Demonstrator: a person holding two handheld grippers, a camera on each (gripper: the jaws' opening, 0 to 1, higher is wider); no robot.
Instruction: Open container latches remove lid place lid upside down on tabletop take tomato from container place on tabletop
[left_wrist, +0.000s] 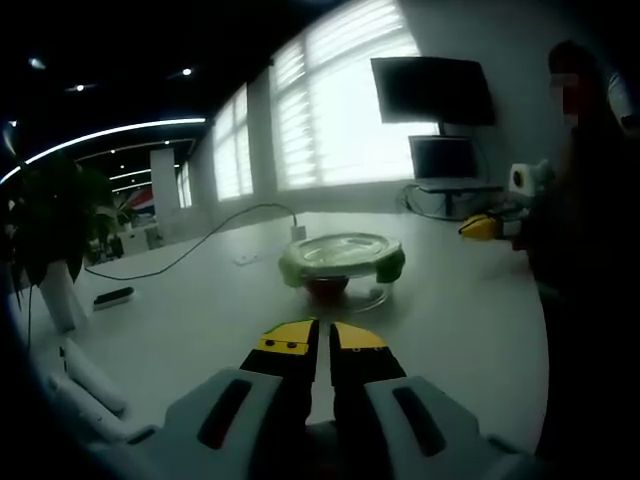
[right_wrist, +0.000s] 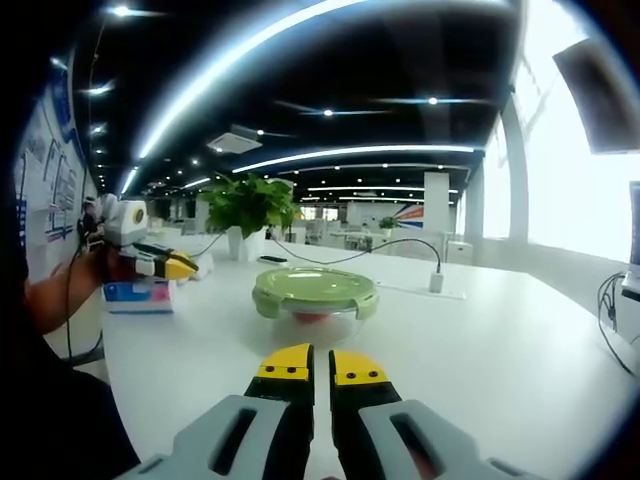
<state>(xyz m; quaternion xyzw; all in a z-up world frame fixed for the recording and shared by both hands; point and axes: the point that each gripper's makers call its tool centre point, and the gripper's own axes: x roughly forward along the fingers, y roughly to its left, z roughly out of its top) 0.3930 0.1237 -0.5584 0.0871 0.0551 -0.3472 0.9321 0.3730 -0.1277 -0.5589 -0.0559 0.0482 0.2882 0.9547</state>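
On the smooth white table (right_wrist: 500, 350) sits a round glass container (right_wrist: 314, 300), green lid (left_wrist: 342, 252) on; both grippers (left_wrist: 320, 338) (right_wrist: 311, 366) are closed, holding nothing.

tomato (right_wrist: 312, 316) perhaps, blurred beneath lid (right_wrist: 314, 289)

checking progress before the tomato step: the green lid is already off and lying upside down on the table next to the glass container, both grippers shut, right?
Not quite. The green lid is on the glass container, as the right gripper view shows; the left gripper view agrees. The tomato shows red through the glass beneath it. The rest holds: the left gripper and right gripper both have their jaws shut.
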